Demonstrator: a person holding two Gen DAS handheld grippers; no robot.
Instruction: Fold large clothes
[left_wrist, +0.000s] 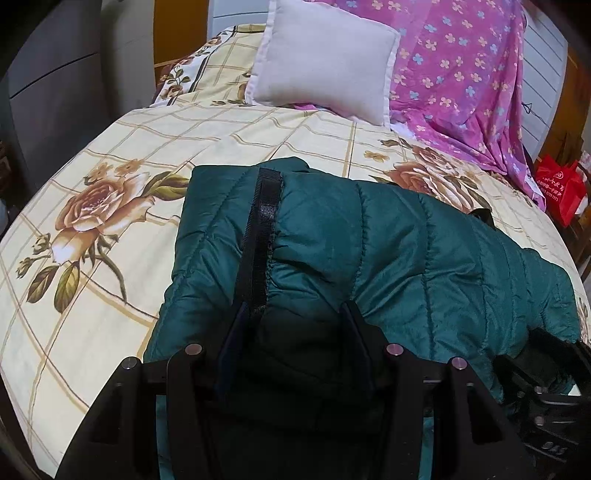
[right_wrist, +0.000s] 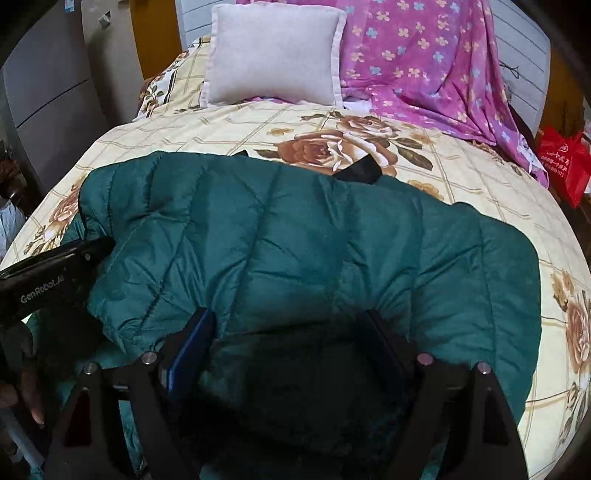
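Note:
A dark green quilted jacket (left_wrist: 369, 240) lies folded across the flowered bedsheet (left_wrist: 110, 295). A black fastening strip (left_wrist: 264, 229) runs down its left part. My left gripper (left_wrist: 295, 314) holds the jacket's near edge, a thick bunch of fabric pressed between its pads. In the right wrist view the jacket (right_wrist: 295, 229) fills the middle, and my right gripper (right_wrist: 288, 325) stands wide with the puffy near edge caught between its fingers, creases running out from both pads. The left gripper's body (right_wrist: 55, 273) shows at the left, with a hand (right_wrist: 26, 387) below it.
A white pillow (left_wrist: 325, 62) and a purple flowered cloth (left_wrist: 461, 74) lie at the head of the bed. A red bag (left_wrist: 561, 188) sits off the bed's right side. Grey cabinets (left_wrist: 55, 92) stand to the left. Bare sheet (right_wrist: 554, 332) shows to the jacket's right.

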